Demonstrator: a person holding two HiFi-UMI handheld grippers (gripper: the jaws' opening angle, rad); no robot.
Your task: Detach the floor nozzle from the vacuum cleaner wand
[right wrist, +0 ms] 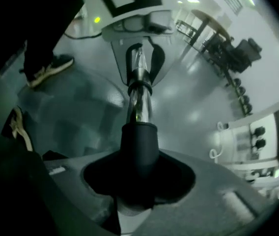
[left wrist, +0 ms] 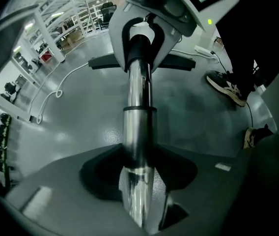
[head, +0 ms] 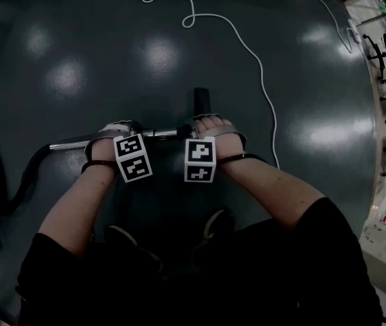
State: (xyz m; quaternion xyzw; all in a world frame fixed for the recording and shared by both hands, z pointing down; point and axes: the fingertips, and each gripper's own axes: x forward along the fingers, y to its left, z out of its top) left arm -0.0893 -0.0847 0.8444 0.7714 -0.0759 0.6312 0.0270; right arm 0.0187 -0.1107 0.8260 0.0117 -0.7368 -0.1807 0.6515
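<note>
Nozzle joint gripped from both sides, and a slip is the worry.

If the floor nozzle (head: 202,100) is still latched at its black neck (right wrist: 138,146), I judge a straight pull could skid the pads along the smooth chrome wand (left wrist: 138,107), or the joint could let go all at once and jerk the nozzle toward the floor (head: 145,53). My right tool (right wrist: 137,183) pinches that neck, with the nozzle head just beyond it. My left tool (left wrist: 138,183) is pressed tight on the wand nearby, and the hose (head: 16,182) trails off left.
</note>
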